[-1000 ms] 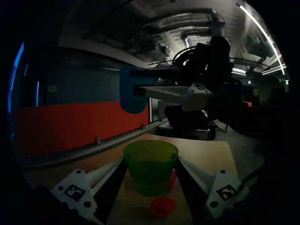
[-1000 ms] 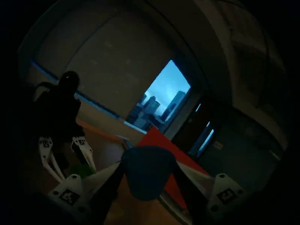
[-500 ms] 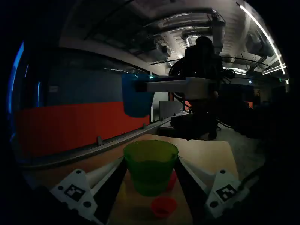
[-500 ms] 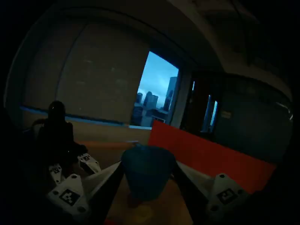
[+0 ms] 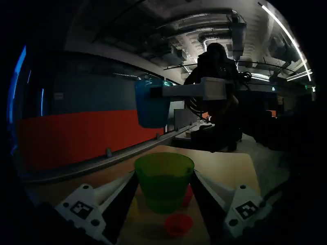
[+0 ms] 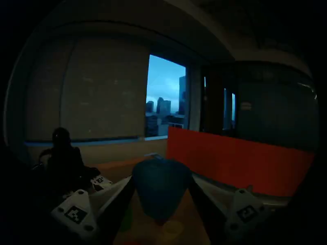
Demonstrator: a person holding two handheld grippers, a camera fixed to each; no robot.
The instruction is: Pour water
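Both tapered, translucent green cup [image 5: 164, 179], blue cup [image 6: 161, 190]

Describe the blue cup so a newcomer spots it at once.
Find the long red panel on the wall behind the wooden table. In front of its right end the blue cup is held up in the air by the right gripper. It is the only blue cup: the green cup sits in the left gripper, the small red cup on the table.

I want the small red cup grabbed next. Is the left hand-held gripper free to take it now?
Probably not: the left hand-held gripper is shut on the translucent green plastic cup, so it has no free grip for the small red cup.
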